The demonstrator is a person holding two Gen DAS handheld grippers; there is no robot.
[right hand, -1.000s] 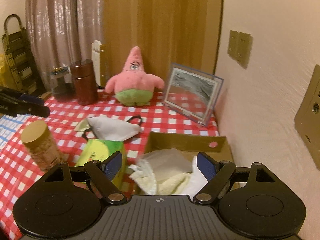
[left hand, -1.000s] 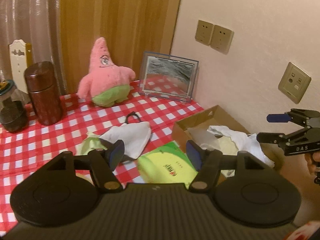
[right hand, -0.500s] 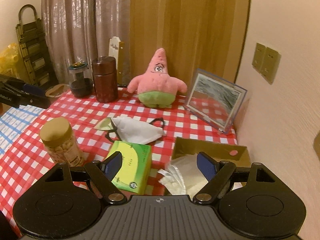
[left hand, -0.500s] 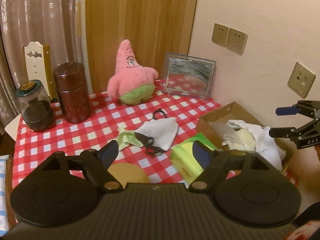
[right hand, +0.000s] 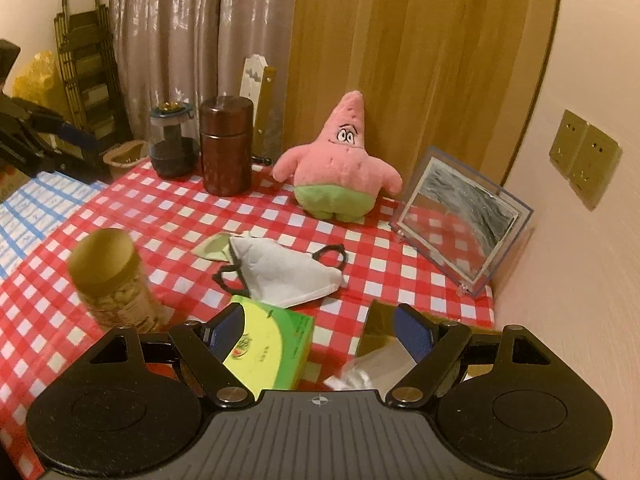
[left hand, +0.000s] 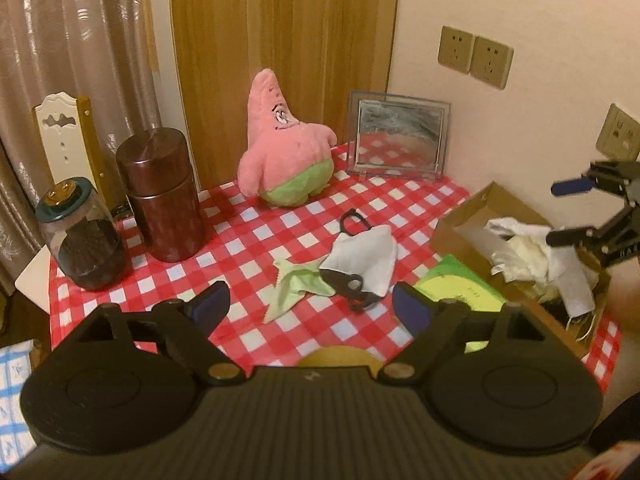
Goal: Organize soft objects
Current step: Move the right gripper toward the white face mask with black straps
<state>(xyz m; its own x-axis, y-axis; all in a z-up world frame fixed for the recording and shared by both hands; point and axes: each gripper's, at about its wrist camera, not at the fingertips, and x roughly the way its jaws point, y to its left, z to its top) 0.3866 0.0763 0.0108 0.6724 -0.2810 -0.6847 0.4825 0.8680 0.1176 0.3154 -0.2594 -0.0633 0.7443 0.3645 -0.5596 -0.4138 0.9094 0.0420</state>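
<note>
Both tongs empty | left tongs (left hand: 308, 306) opening | right tongs (right hand: 320, 330) wide | mask (left hand: 366, 258) on table

Red-and-white checked tablecloth (right hand: 168, 208). At rear: dark brown canister (right hand: 226, 146) upright beside glass jar (right hand: 173, 142) with dark contents. Clear picture frame (right hand: 464, 220) tilted against wall. Near front: gold-lidded jar (right hand: 110, 280), green tissue box (right hand: 272, 350). Wall sockets (left hand: 474, 56) above.

We see a table (right hand: 168, 208) in red-check cloth carrying a plush (right hand: 340, 164), mirror (right hand: 460, 224), brown canister (right hand: 226, 146), two jars (right hand: 174, 140). Mask (right hand: 284, 272), green cloth (left hand: 298, 286), tissue box (right hand: 268, 352), cardboard box (left hand: 460, 228) lie nearer us.
</note>
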